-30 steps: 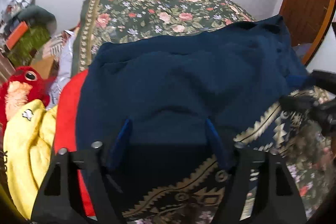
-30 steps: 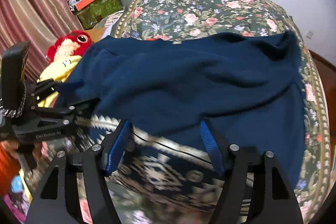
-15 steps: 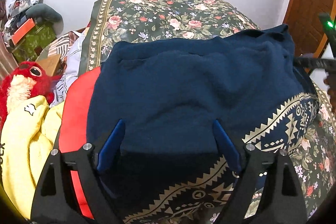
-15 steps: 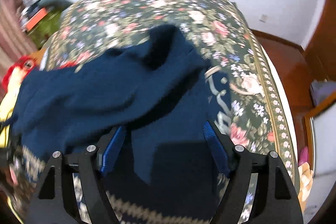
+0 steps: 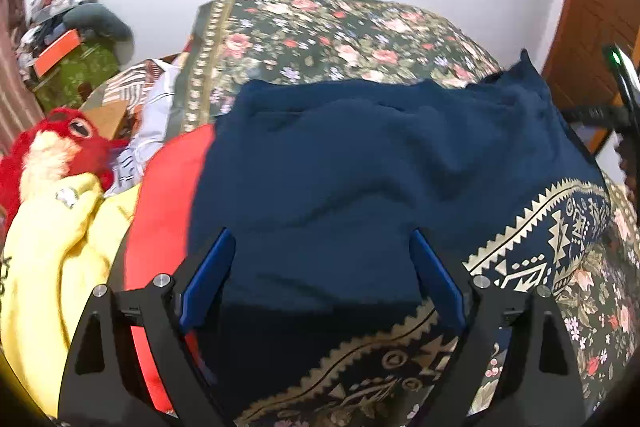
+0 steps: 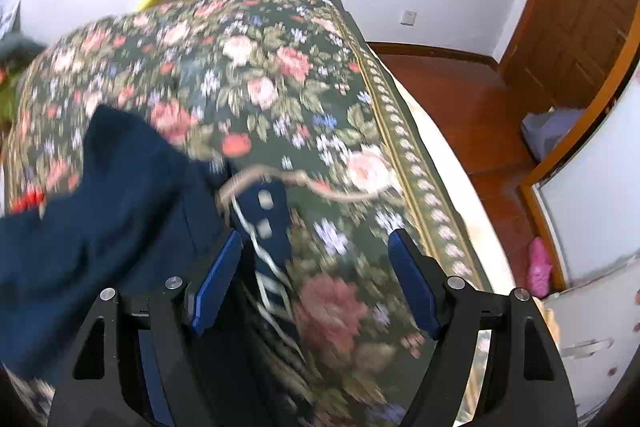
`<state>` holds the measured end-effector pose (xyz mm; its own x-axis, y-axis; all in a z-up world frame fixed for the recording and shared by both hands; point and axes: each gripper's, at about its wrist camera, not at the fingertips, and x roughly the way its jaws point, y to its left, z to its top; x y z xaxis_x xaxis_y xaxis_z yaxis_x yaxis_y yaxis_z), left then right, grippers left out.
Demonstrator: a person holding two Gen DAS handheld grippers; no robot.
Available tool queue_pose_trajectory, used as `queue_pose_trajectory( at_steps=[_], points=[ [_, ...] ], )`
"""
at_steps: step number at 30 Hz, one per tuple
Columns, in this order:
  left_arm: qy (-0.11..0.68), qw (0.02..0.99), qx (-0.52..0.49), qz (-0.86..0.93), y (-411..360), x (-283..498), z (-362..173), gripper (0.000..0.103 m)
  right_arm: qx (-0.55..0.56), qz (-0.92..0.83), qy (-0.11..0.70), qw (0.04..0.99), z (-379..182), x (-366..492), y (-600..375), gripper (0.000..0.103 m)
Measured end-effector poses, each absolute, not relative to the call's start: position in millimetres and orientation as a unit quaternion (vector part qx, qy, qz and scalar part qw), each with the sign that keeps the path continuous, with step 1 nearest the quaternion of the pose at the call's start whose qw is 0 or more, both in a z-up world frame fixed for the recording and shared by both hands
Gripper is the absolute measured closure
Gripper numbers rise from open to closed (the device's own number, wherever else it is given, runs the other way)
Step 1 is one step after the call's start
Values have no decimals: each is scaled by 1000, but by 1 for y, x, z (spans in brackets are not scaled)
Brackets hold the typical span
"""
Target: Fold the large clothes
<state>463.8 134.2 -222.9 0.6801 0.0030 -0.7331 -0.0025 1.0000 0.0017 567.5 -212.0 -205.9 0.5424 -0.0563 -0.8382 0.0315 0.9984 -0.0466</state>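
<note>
Left gripper (image 5: 320, 279) jaws opening, unclamped, over navy patterned-border garment (image 5: 380, 163); right gripper (image 6: 316, 279) fingers apart. Next: pinch both near corners evenly.

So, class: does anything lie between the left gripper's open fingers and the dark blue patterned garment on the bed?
Nothing visible does: the left gripper, jaws opening, hovers directly over the dark blue patterned garment.

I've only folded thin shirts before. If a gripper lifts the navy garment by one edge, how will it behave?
The navy garment will probably flop and drape, since it lies in soft rumples over the floral bedspread. It looks thick, so likely heavyish, sagging from one pinch. Its fuzzy-looking surface suggests it won't slip easily.
</note>
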Motion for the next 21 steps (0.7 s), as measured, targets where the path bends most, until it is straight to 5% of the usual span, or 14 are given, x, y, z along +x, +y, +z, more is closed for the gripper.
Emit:
queue_pose_trajectory(
  at_steps=[12,21],
  points=[
    [403,910,-53,85,196,398,-226,13,-42,95,482,870,-198,475,-188,30],
    [387,892,-234,-5,202,351,-227,13,-45,130,469,872,-180,447,-168,30]
  ],
)
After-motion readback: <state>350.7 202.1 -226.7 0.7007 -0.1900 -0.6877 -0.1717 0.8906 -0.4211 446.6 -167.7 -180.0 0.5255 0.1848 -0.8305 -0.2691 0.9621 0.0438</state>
